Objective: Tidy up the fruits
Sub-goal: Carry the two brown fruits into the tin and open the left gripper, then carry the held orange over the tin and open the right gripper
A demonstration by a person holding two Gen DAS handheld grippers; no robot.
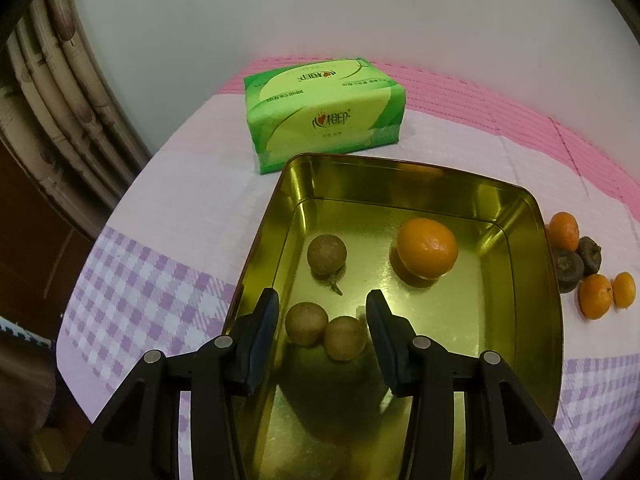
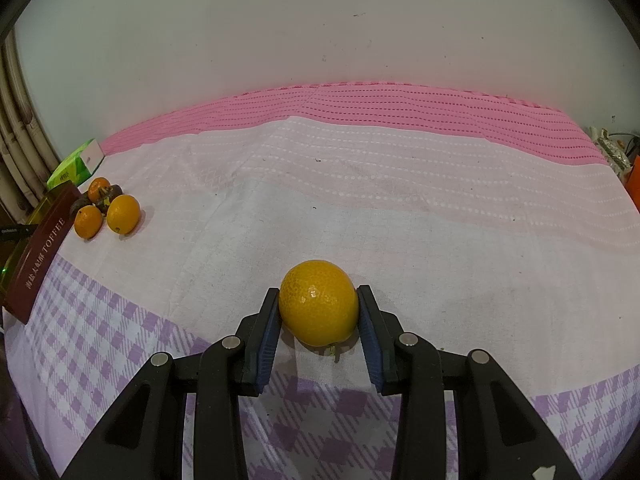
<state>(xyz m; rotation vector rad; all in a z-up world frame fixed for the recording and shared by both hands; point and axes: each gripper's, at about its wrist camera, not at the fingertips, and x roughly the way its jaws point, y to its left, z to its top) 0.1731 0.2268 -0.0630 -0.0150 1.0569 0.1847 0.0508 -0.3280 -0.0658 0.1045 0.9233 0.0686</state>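
A gold tin tray (image 1: 532, 280) holds an orange (image 1: 427, 248) and three brown round fruits (image 1: 326, 253). My left gripper (image 1: 322, 304) is open above the tray's near end, its fingers on either side of two of the brown fruits (image 1: 325, 330), not touching them. My right gripper (image 2: 318, 304) is shut on a yellow-orange citrus fruit (image 2: 318, 308) resting on the cloth. A small pile of oranges (image 2: 123, 208) and dark fruits lies by the tray's right side; it also shows in the left wrist view (image 1: 576, 264).
A green tissue pack (image 1: 324, 112) stands behind the tray. The tin's dark red outer wall (image 2: 40, 248) shows at the left of the right wrist view. A pink, white and purple-checked cloth (image 2: 360, 200) covers the table, with a white wall behind. Clutter (image 2: 616, 152) sits at the far right edge.
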